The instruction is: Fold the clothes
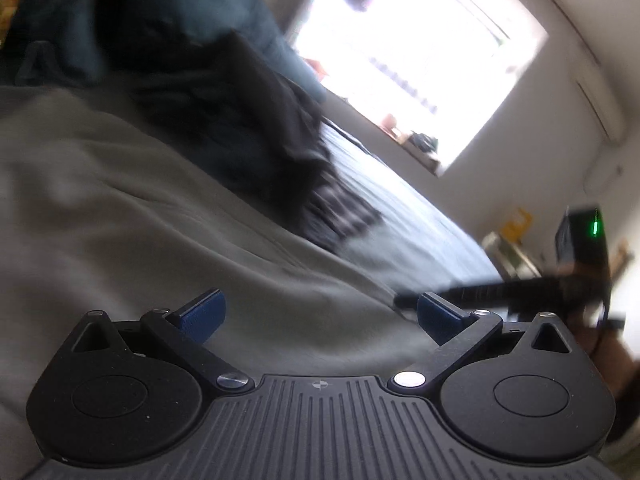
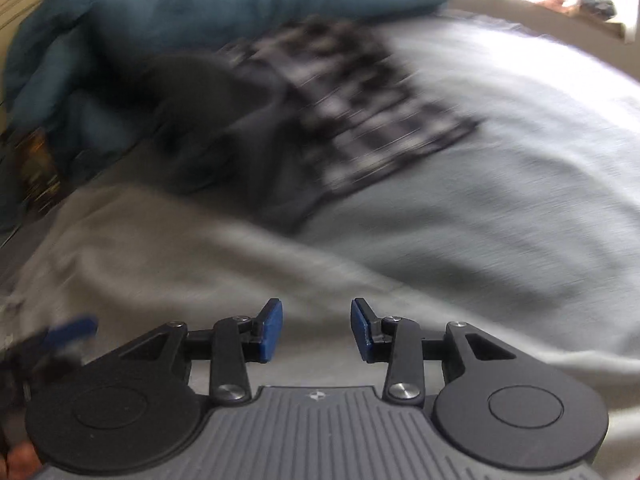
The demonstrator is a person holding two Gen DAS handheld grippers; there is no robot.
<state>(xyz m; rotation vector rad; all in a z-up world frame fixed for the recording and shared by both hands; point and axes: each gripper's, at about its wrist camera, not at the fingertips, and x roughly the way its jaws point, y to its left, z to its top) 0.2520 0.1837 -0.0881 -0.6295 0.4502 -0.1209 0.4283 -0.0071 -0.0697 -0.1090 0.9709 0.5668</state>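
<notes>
A bed (image 2: 540, 128) with a pale grey sheet fills most of both views, and everything else lies on it or beside it. A bright window (image 1: 416, 60) stands in the wall beyond the bed's far side, with small items on its sill too blurred to name. A teal quilted duvet (image 2: 192, 4) is bunched at the far end of the bed. The largest garment, a light grey-beige one (image 2: 168, 248), is spread over the near part of the bed, rumpled in long folds, directly under both cameras. Beyond it on the bed, between it and the duvet, lies a dark garment (image 2: 224, 120), and touching that a black-and-white checked garment (image 2: 360, 112) lies flat on the sheet; both are smeared by motion blur.

The left tongs (image 1: 320, 316) hang low over the grey-beige garment with their blue pads wide apart and nothing between them. The right tongs (image 2: 316, 330) are tilted down over the same garment, pads part-way apart with only cloth seen below the gap, not pinched. At the right edge of the left view, off the side of the bed, a black device with a green light (image 1: 588, 236) shows, blurred.
</notes>
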